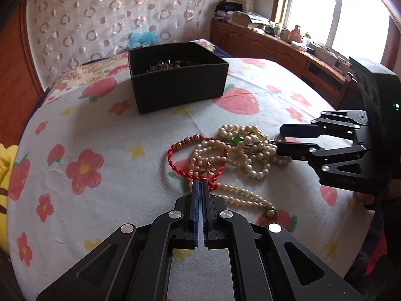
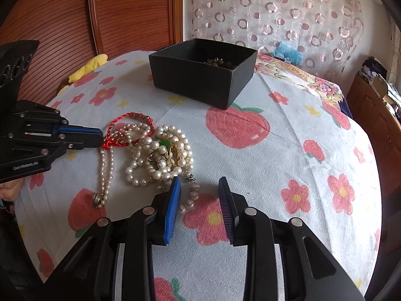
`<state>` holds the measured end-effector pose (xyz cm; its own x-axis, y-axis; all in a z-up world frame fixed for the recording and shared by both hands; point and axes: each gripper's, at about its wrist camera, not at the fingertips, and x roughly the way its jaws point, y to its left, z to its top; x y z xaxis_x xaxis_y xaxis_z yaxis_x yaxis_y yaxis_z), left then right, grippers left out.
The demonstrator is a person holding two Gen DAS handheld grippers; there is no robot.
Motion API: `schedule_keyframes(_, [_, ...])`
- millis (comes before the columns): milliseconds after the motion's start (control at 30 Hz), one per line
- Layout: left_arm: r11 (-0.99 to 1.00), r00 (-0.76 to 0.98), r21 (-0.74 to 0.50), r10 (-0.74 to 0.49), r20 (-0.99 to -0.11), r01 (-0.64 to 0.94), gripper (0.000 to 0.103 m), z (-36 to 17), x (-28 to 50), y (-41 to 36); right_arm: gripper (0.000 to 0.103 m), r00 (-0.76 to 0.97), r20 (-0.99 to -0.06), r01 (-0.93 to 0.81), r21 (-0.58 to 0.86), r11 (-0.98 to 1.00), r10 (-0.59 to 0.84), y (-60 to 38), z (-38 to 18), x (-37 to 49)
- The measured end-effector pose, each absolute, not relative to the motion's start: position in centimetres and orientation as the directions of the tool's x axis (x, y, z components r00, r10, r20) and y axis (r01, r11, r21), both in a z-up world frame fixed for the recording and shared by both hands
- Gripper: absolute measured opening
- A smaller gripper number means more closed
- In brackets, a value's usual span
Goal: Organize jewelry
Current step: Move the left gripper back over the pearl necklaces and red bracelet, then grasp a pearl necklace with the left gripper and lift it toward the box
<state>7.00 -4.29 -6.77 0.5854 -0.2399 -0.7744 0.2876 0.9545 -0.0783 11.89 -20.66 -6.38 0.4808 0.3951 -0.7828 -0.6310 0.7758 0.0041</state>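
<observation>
Red cord [image 1: 198,161], a twisted bracelet, is pinched at its near loop by the left gripper [image 1: 201,183], whose blue pads [image 1: 196,200] are pressed together on it. That cord lies at the near edge of the jewelry pile [image 1: 240,150]: several pearl strands [image 2: 160,155] heaped on a sheet [image 2: 250,170] printed with red flowers and strawberries. One pearl strand [image 1: 248,197] trails from the pile toward the camera side, ending in a metal clasp. A green bead and gold-coloured pieces sit in the middle of the pile.

On the opposite side of the pile from the cord, the right gripper [image 2: 199,183] hangs with its jaws apart, gripping nothing; its left pad [image 2: 173,208] is just beside the pile's edge, over a loose pearl tail [image 2: 190,200] and a small clasp.

Beyond the pile, well apart from it, stands a black box [image 1: 180,85] with no lid; dark beads and a bit of chain show inside. Past the box hangs a curtain [image 1: 112,15] patterned with rings.
</observation>
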Motion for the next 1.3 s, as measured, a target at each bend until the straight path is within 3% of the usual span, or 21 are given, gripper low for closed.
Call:
schedule_keyframes(200, [0.965,0.588,-0.017,-0.172,-0.79,0.261,0.002,-6.7,7.8,-4.6,0.033,0.483,-0.782,-0.629,0.003,0.777,0.393,-20.7,-6.4,11.9])
schedule_keyframes(333, [0.968,0.597,0.041,-0.118,-0.794,0.246,0.013,-6.9,8.2,-4.6,0.033,0.486,-0.782,-0.626,0.001,0.78,0.391,-21.0,-6.2,11.9])
schedule_keyframes(500, [0.97,0.598,0.045,-0.11,-0.794,0.237,0.016,-6.9,8.3,-4.1,0.033,0.486,-0.781,-0.625,0.001,0.78,0.391,-21.0,-6.2,11.9])
schedule_keyframes(600, [0.969,0.6,0.047,-0.111,-0.792,0.242,0.015,-6.9,8.2,-4.0,0.033,0.486,-0.781,-0.625,0.002,0.781,0.391,-21.0,-6.2,11.9])
schedule_keyframes(700, [0.964,0.592,0.026,-0.143,-0.793,0.266,0.004,-6.9,8.2,-4.0,0.033,0.487,-0.781,-0.625,0.0,0.781,0.39,-21.0,-6.2,11.9])
schedule_keyframes(933, [0.96,0.61,0.024,-0.157,-0.776,0.278,0.004,-6.2,7.0,-3.9,0.033,0.487,-0.781,-0.625,0.001,0.781,0.391,-21.0,-6.2,11.9])
schedule_keyframes(1300, [0.963,0.731,-0.011,-0.212,-0.649,0.269,0.004,0.8,4.6,-3.2,0.033,0.487,-0.781,-0.625,0.001,0.781,0.391,-20.9,-6.2,11.9])
